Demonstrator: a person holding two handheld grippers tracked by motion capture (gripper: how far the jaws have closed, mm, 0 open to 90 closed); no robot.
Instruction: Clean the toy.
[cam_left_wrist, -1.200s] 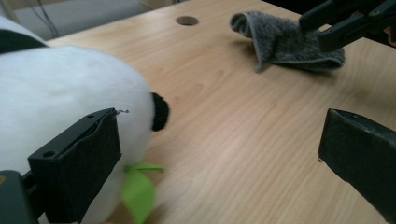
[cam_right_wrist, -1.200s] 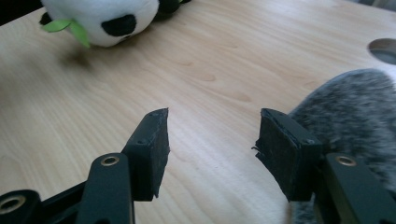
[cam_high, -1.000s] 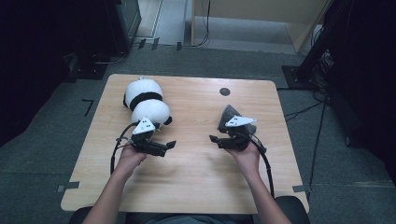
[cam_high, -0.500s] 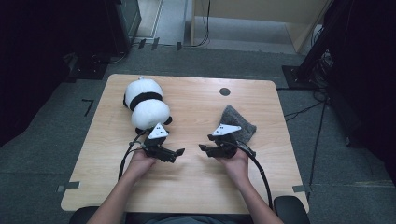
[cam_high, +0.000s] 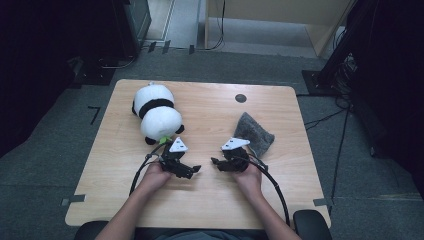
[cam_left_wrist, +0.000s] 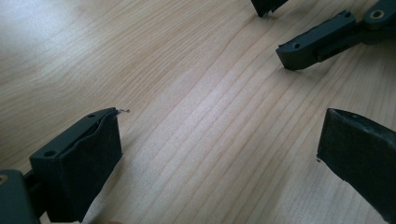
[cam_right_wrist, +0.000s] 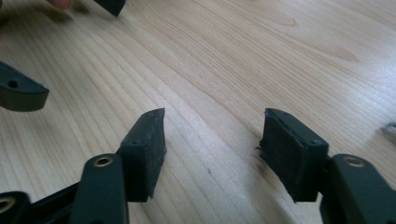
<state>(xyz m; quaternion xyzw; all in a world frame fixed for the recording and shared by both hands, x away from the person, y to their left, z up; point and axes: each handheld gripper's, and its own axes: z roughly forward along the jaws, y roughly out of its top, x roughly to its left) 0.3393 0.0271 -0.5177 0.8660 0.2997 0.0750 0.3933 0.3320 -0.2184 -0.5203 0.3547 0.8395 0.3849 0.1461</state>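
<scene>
A black-and-white panda plush (cam_high: 155, 112) lies at the back left of the wooden table (cam_high: 210, 115). At the right, a crumpled grey cloth (cam_high: 253, 134) rests on the wood. My left gripper (cam_high: 194, 170) sits low over the table's middle front, with its tip pointing right. Its jaws are open wide over bare wood (cam_left_wrist: 219, 135). Facing it, tip to tip, is my right gripper (cam_high: 215, 162), just in front of the cloth. Its jaws (cam_right_wrist: 212, 135) are open with nothing between them and have just been opening a little. Each gripper's camera catches the other's jaw tips (cam_left_wrist: 322, 39) (cam_right_wrist: 21, 91).
A small black round mark (cam_high: 240, 98) sits near the table's back edge. Cables trail from both grippers toward the front edge. Grey floor surrounds the table, with dark equipment at the left and right and tape marks (cam_high: 74, 200) by the front corners.
Both hands have come down and in toward each other and the table's front. The left moved away from the panda and the right off the cloth, so the tips now nearly meet.
</scene>
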